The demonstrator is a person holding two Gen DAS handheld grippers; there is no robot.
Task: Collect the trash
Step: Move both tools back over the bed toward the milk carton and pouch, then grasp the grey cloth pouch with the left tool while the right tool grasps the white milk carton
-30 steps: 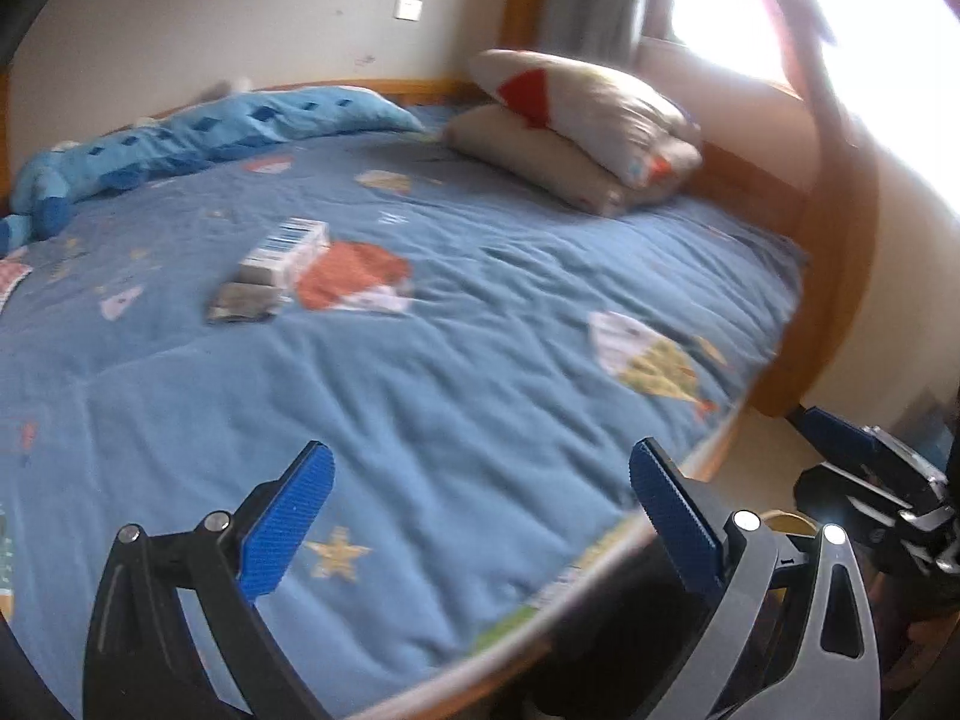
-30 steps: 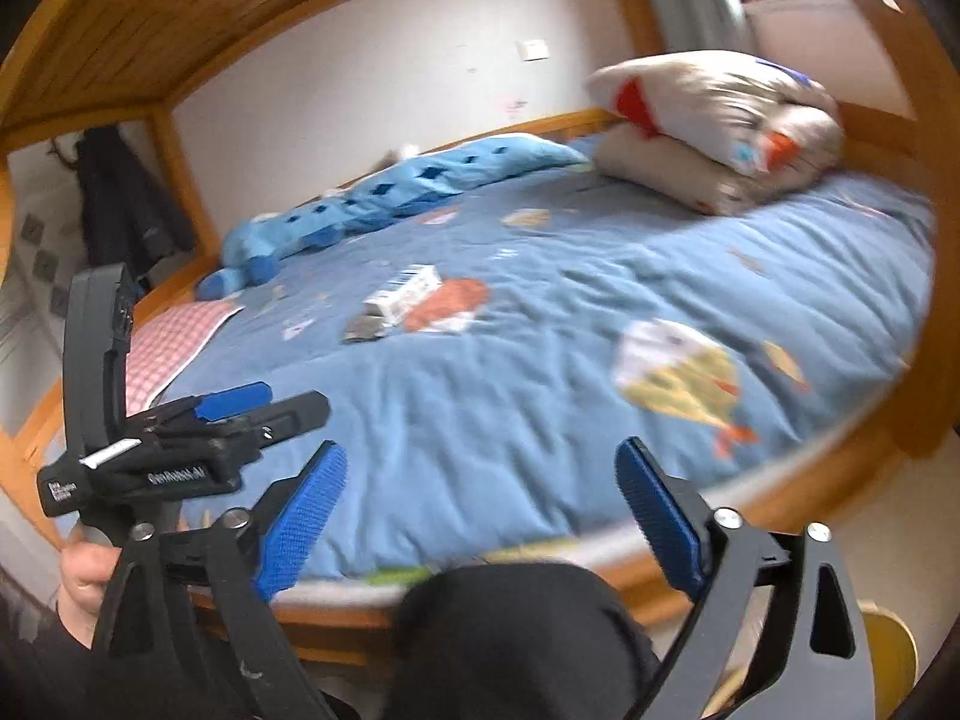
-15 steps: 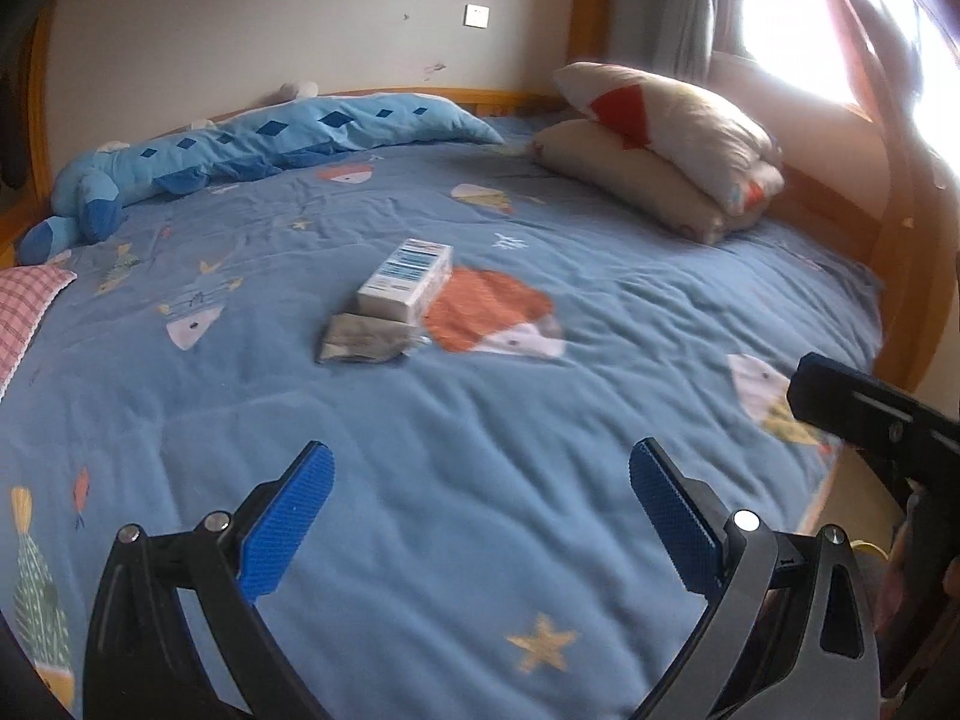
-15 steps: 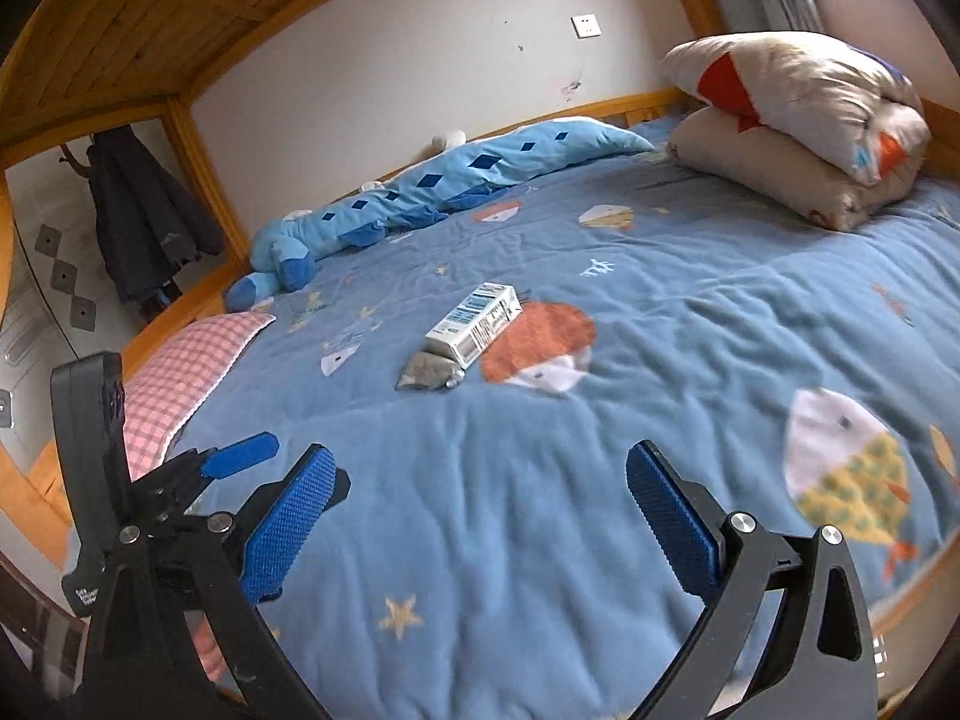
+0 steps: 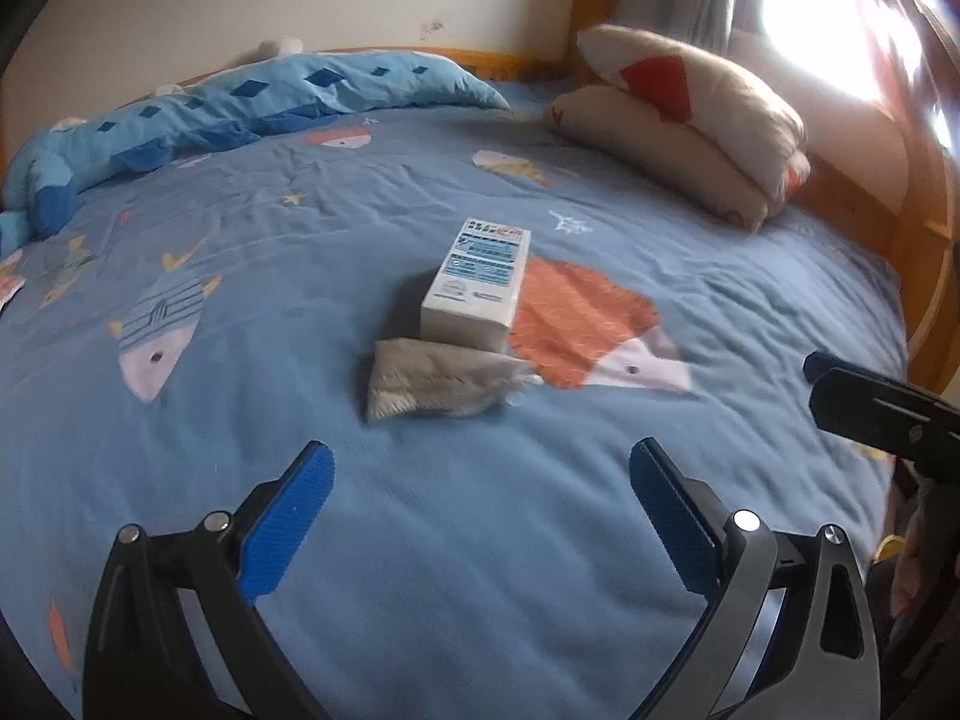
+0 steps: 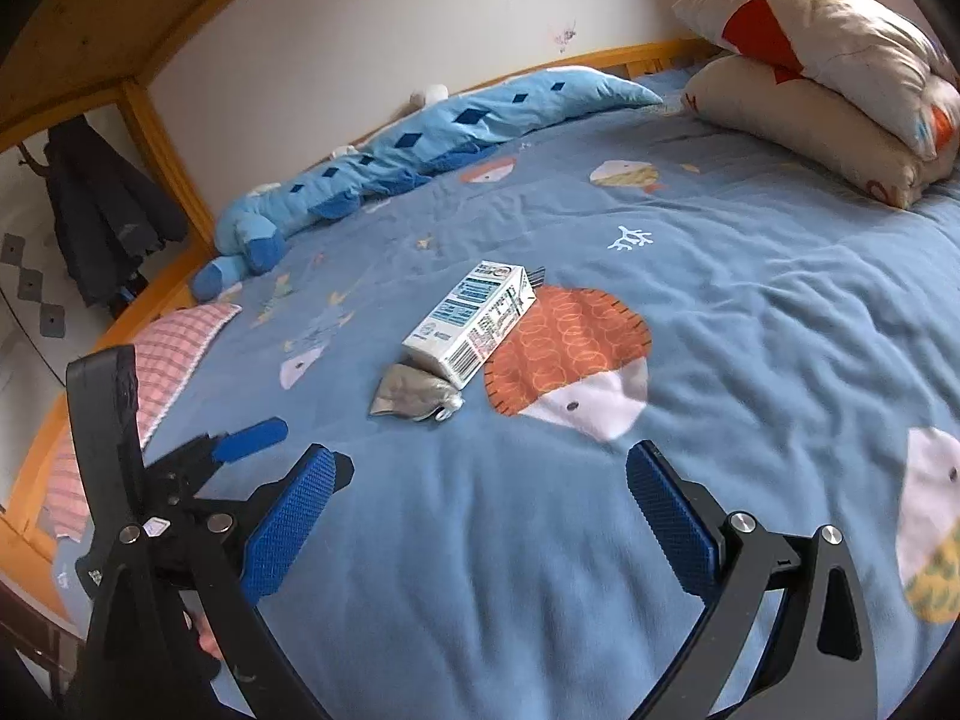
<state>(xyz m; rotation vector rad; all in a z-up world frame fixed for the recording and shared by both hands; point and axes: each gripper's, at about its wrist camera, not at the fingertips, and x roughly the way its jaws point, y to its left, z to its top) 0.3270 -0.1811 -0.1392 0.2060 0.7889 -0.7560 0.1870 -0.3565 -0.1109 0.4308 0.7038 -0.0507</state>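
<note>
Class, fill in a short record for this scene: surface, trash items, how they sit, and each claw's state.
surface: bed with blue quilt
trash: carton; grey wrapper
relation: wrapper lies at the carton's near end, apparently touching
left claw: open, empty, short of the trash
right claw: open, empty, short of the trash

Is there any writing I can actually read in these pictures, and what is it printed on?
None can be read.
Carton: blue print, a round logo and a barcode on its side, all too blurred to read.
Grey crumpled wrapper: no writing visible.
Left gripper, white sticker on its body in the right wrist view: too small.
</note>
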